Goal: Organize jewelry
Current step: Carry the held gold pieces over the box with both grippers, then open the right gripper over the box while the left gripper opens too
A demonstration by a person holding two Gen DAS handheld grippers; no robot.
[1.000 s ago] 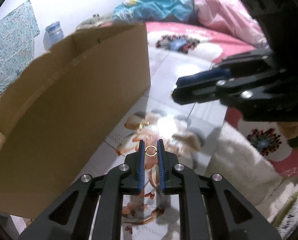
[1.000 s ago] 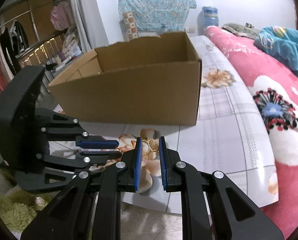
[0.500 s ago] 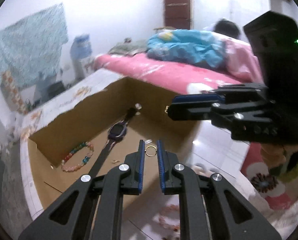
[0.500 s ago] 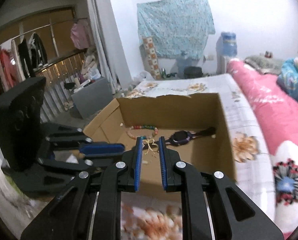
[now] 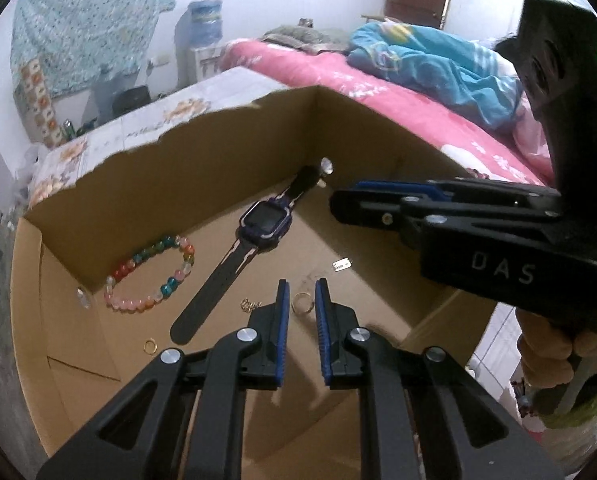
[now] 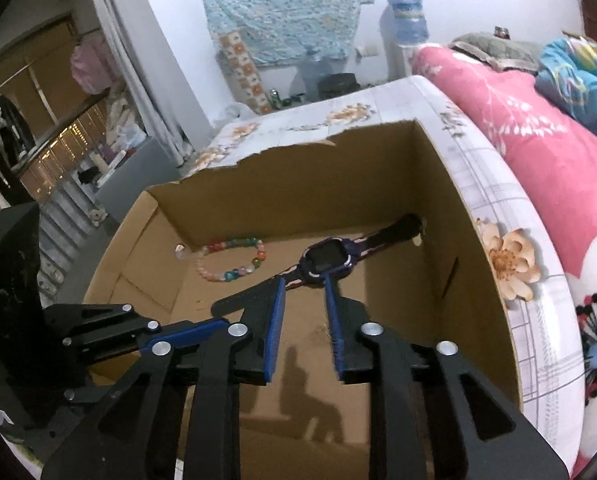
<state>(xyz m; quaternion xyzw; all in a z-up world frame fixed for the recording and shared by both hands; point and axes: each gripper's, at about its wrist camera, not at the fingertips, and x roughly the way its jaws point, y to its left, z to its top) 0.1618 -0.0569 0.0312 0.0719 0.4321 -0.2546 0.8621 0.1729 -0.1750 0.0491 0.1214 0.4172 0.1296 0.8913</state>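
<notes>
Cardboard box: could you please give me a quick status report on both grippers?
Left gripper shut on gold ring, over cardboard box. Right gripper jaws opening, faint gold blur between them, no grip. Watch and bead bracelet inside; nothing in the way.

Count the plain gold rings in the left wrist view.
2. One plain gold ring sits between the left claw pads, over the brown cardboard box. A second gold ring lies on the box floor, beside the black watch strap end. Others may hide under the claws.

Floral-tiled platform (image 6: 494,200) carries open cardboard box (image 6: 450,184); pink floral bedding (image 6: 558,168) lies along its right side.
</notes>
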